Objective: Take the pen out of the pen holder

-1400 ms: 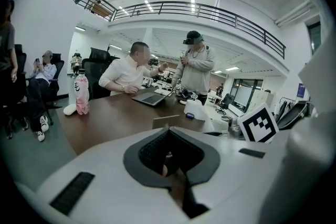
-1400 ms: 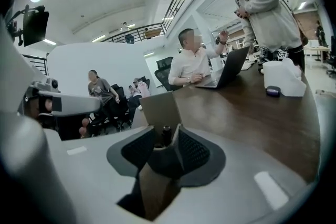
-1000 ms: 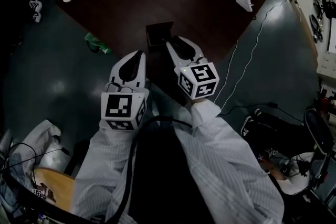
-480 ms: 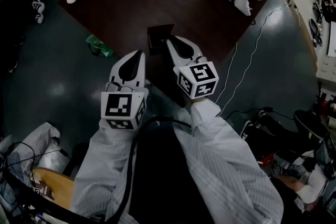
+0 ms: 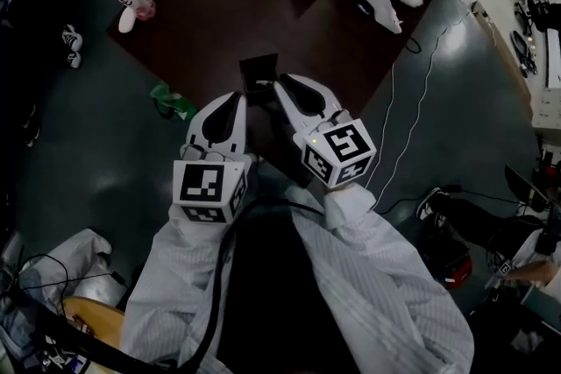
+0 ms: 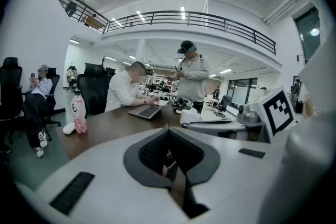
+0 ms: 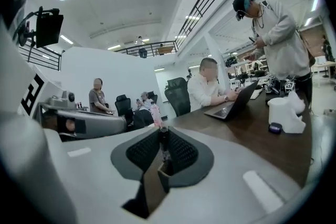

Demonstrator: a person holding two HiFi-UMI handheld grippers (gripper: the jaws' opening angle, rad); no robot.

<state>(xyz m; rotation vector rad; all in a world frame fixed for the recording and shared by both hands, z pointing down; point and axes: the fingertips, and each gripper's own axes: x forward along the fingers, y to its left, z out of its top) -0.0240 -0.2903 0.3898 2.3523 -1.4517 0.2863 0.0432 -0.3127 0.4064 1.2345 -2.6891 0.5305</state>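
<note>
found the pen (image 7: 163, 140) as a slim dark shaft standing upright, long axis running up out of the pen holder (image 5: 259, 73), pinched between the fingers (image 7: 144, 150) of the right gripper (image 5: 284, 87), closed narrowly on it just above the holder's rim. placed that holder on the brown bench (image 5: 219, 22), directly ahead of the right gripper's tips and touching or all but touching them. judged the coming move a straight lift along the pen's own axis, with little room to tilt without binding against the holder's wall. put the left gripper (image 5: 234, 102) just beside the holder and a little short of it, fingers (image 6: 152, 152) brought together at the tips with nothing surely between them. could not tell what the pinkish speck and dark shape in the gap below were. could not make out the pen from the head view, lost against the black holder and under the right gripper. could not tell how much of the shaft sat inside the holder, nor whether other pens shared it.
</note>
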